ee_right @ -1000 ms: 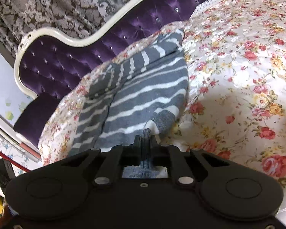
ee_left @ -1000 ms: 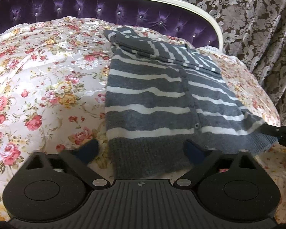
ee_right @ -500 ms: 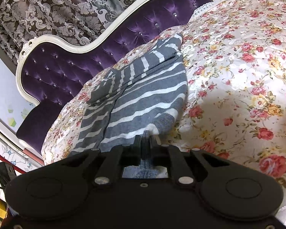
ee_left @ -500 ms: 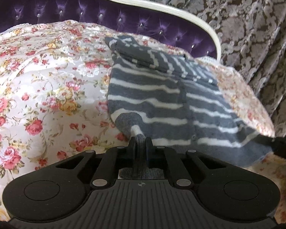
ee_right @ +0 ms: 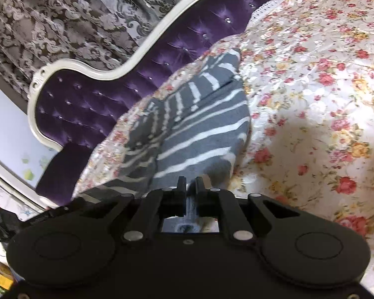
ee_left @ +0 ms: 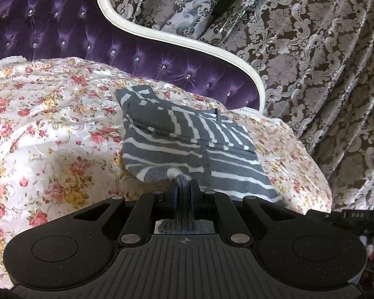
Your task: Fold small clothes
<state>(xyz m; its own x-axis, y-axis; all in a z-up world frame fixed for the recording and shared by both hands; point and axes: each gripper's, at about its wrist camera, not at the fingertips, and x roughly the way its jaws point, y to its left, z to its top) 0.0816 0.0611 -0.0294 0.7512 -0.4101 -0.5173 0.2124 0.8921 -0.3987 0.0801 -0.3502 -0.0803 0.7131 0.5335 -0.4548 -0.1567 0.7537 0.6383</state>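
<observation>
The left gripper points downward, its jaws clamped tight on grey knit fabric. The right gripper also points downward, jaws pinched shut on the same fabric.

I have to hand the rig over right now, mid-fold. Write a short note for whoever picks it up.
Left claw: shut on the hem of the striped sweater, corner lifted.
Right claw: shut on the hem's other corner.
The sweater lies on the floral bedspread near the purple headboard, sleeves already folded across its top.
Left to do: carry the hem up and over toward the sleeves, lay it flat, release both claws.
</observation>
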